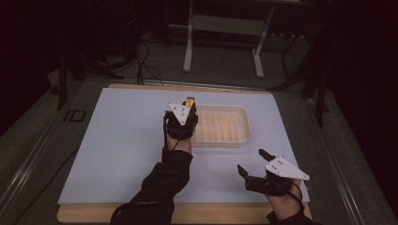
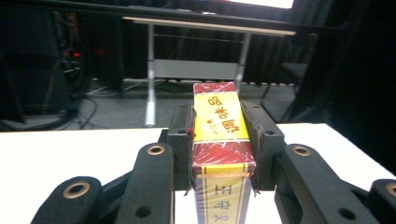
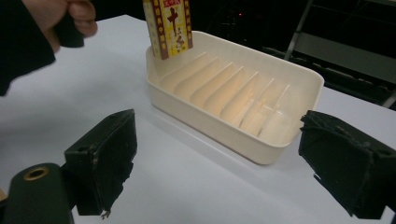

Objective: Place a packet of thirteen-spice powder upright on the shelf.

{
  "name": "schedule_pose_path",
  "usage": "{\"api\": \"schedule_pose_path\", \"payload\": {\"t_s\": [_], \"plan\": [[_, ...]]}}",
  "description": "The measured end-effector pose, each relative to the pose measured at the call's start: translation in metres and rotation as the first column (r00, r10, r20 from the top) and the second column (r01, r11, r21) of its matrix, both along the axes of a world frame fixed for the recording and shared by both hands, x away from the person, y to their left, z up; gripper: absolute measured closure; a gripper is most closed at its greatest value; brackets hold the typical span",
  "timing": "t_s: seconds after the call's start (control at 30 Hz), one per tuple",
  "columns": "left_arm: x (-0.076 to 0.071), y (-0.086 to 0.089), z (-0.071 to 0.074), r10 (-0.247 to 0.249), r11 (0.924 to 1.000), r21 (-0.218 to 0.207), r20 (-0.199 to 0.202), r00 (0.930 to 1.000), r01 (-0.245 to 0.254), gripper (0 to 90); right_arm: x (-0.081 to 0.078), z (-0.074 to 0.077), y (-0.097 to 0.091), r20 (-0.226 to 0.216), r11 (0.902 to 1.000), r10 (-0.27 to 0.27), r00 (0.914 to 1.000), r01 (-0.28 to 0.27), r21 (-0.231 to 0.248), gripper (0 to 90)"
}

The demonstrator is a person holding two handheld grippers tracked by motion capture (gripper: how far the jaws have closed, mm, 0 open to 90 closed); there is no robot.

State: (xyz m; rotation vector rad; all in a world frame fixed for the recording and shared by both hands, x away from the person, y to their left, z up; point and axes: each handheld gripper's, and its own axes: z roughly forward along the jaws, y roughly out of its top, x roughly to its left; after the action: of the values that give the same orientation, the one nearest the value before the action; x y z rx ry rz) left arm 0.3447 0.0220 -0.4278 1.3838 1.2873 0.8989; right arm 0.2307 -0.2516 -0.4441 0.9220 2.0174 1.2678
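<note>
A red and yellow box [image 2: 219,123] with printed characters stands upright between the jaws of my left gripper [image 2: 223,128], which is shut on its sides. In the high view that left gripper [image 1: 187,112] hovers over the left end of a cream ribbed tray [image 1: 220,141]. In the right gripper view the box [image 3: 168,25] has its lower end at the rim of the tray [image 3: 210,122], over the first slot. My right gripper [image 1: 251,161] rests open near the table's front right, with nothing between its fingers [image 3: 105,158].
The tray sits on a white board [image 1: 117,150] laid over a wooden tabletop [image 1: 80,213]. Behind the table a metal frame [image 1: 220,28] and cables [image 1: 145,65] lie on the dark floor. The hand holding the left gripper [image 3: 56,23] is up at the left.
</note>
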Motion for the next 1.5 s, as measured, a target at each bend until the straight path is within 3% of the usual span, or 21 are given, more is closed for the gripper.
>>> {"api": "schedule_pose_path", "payload": {"t_s": [0.07,0.6,0.73,1.0,1.23,1.5], "plan": [[0.000,-0.005,-0.004,0.038,0.9988,0.030,-0.001,0.9993,-0.038,68.9,0.000,0.000,0.000,0.003,1.0000,0.002,1.0000,-0.002,-0.008,11.4],[0.009,-0.011,-0.029,0.092,0.9951,0.040,-0.038,0.9950,-0.091,68.8,0.002,-0.004,-0.001,-0.022,1.0000,0.009,0.9997,-0.009,-0.002,11.6],[0.012,-0.011,-0.037,0.091,0.9953,0.040,-0.068,0.9935,-0.088,68.7,0.003,-0.004,-0.001,-0.027,0.9999,0.010,0.9996,-0.010,-0.002,11.6],[0.015,-0.014,-0.050,0.093,0.9951,0.041,-0.086,0.9919,-0.090,68.5,0.003,-0.005,-0.001,-0.032,0.9999,0.011,0.9994,-0.011,-0.002,11.6],[0.019,-0.018,-0.060,0.097,0.9939,0.064,-0.116,0.9885,-0.090,68.5,0.004,-0.005,-0.002,-0.038,0.9999,0.014,0.9992,-0.014,0.000,11.6],[0.020,-0.021,-0.061,0.073,0.9930,0.101,-0.116,0.9905,-0.061,64.7,0.004,-0.005,-0.003,-0.039,0.9999,0.013,0.9991,-0.013,0.002,11.6]]}}
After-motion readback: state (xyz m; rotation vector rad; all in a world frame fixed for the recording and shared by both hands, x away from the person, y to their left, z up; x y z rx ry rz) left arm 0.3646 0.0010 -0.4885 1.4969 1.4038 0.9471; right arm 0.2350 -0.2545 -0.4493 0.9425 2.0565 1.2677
